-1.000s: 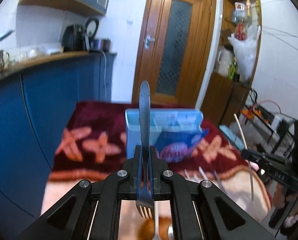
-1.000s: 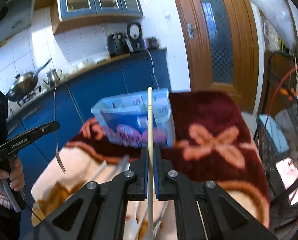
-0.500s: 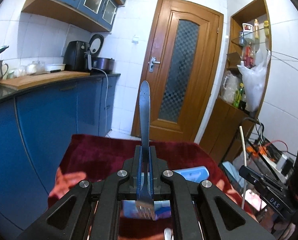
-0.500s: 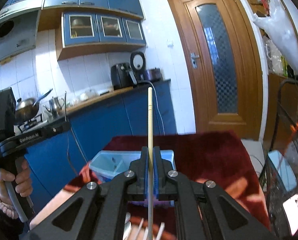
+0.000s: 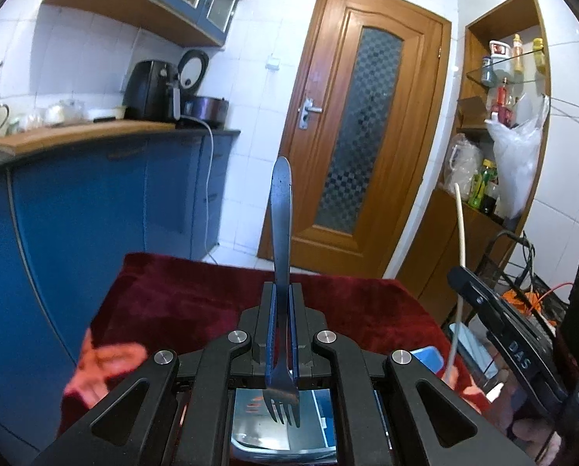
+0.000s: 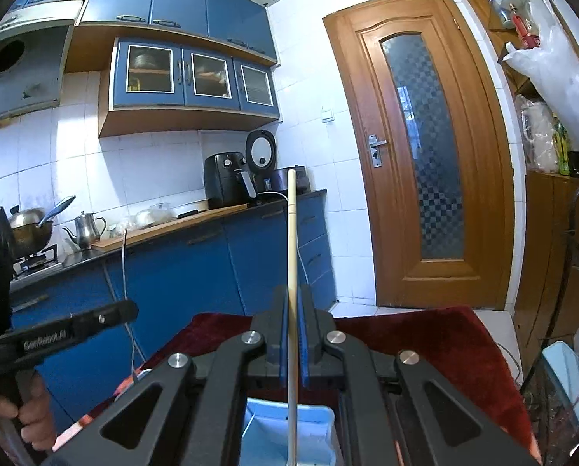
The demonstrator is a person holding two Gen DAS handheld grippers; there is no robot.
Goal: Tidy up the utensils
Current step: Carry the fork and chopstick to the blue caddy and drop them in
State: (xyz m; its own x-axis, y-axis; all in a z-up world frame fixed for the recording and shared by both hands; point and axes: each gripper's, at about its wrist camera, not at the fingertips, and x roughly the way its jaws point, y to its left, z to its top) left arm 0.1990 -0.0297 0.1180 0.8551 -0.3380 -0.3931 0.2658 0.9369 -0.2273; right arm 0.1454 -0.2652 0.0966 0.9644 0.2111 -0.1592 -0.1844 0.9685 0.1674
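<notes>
My left gripper (image 5: 282, 291) is shut on a metal fork (image 5: 281, 233), handle up and tines pointing down toward the camera. Under the tines sits the light blue utensil box (image 5: 281, 427), partly hidden by the gripper body. My right gripper (image 6: 293, 299) is shut on a pale chopstick (image 6: 292, 240) that stands upright, its lower end over the same blue utensil box (image 6: 274, 423). The right gripper (image 5: 483, 310) with its chopstick (image 5: 459, 256) shows at the right of the left wrist view. At the left of the right wrist view a hand holds the left gripper (image 6: 103, 316).
The box rests on a table under a dark red flowered cloth (image 5: 180, 295). Blue kitchen cabinets (image 5: 95, 213) with a counter run along the left. A wooden door (image 5: 351, 136) stands beyond the table, and shelves (image 5: 499, 116) and a wire rack (image 6: 561, 369) at the right.
Both grippers have travelled forward over the table and now hang above the blue box, which has slid from mid-frame to the bottom edge. Fork and chopstick stay clamped.
</notes>
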